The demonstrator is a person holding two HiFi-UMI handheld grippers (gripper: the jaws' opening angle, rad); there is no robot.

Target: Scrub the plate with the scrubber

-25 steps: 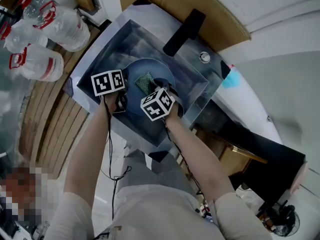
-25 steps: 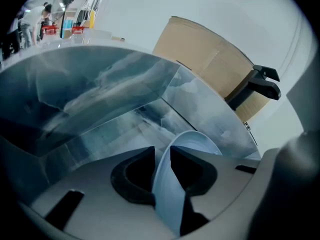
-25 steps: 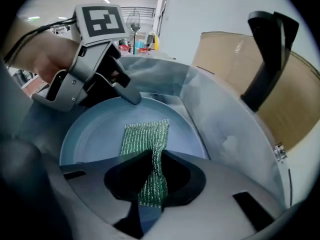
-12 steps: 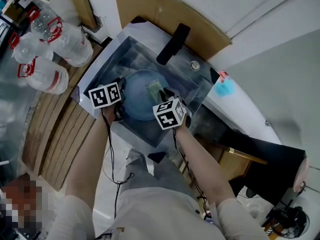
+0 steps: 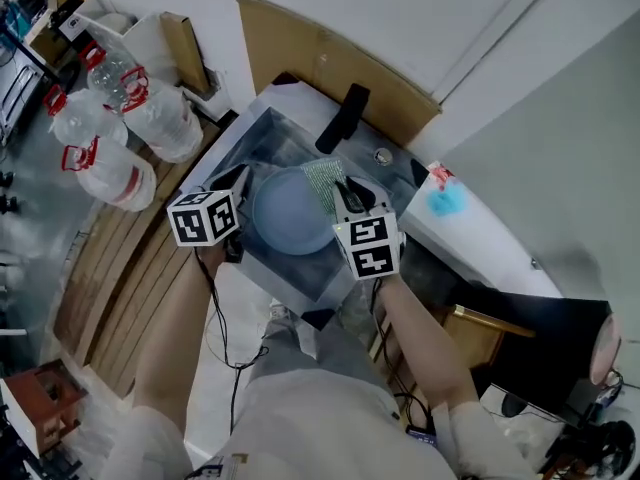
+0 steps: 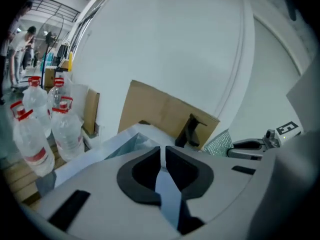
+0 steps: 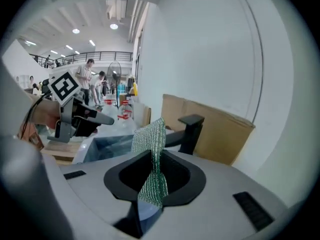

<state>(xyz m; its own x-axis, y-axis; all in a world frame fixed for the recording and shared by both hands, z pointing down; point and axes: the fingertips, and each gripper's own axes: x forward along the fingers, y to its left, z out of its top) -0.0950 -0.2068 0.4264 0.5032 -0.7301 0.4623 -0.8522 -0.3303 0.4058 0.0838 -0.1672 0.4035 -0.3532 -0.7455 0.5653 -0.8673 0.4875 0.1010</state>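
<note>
Over the sink (image 5: 285,148), right gripper (image 5: 347,190) clamps the scrubber (image 5: 322,175); left gripper (image 5: 238,180) has just been closing, nearly shut on nothing. With the plate (image 5: 290,213) lying unheld, scrubbing could send it sliding.

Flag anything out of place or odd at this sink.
Nothing looks spilled or broken. One oddity for a scrubbing job: the right gripper holds the green scrubber pinched in the air, clear of the blue plate, which lies down in the sink.
</note>
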